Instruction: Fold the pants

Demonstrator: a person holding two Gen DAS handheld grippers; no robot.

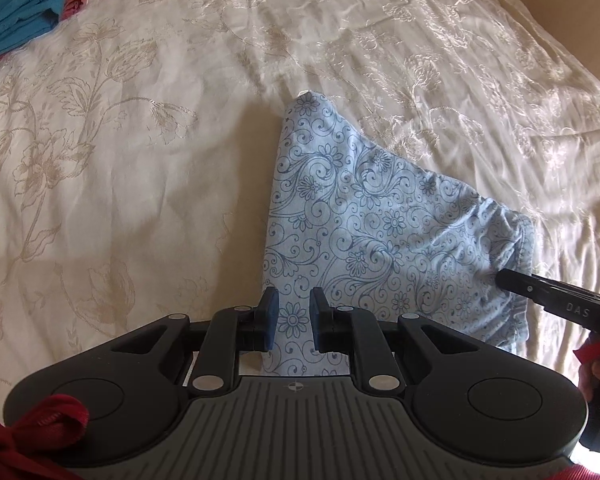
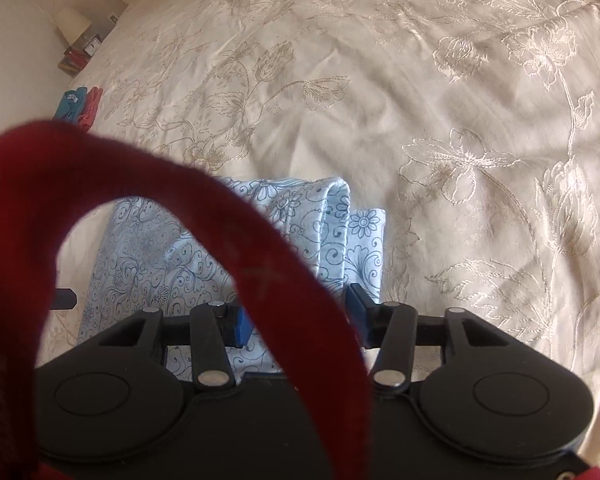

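Note:
Light blue pants (image 1: 364, 216) with a dark floral print lie folded on the cream bedspread (image 1: 140, 140). My left gripper (image 1: 294, 316) hangs over their near edge with a narrow gap between its blue pads; nothing is pinched there and the fabric lies below. From the right, a black finger of my right gripper (image 1: 516, 284) rests at the gathered waistband. In the right wrist view the pants (image 2: 300, 232) show a folded edge on top, and my right gripper (image 2: 300, 316) stands open just above the cloth, its pads wide apart and partly hidden by a red strap (image 2: 260, 264).
Folded teal and red clothes (image 1: 20, 8) lie at the bed's far corner, the same pile (image 2: 80, 108) showing small in the right wrist view. A bedside table with lamp and clock (image 2: 78, 40) stands past the bed's edge. A hand (image 1: 598, 372) grips the right tool.

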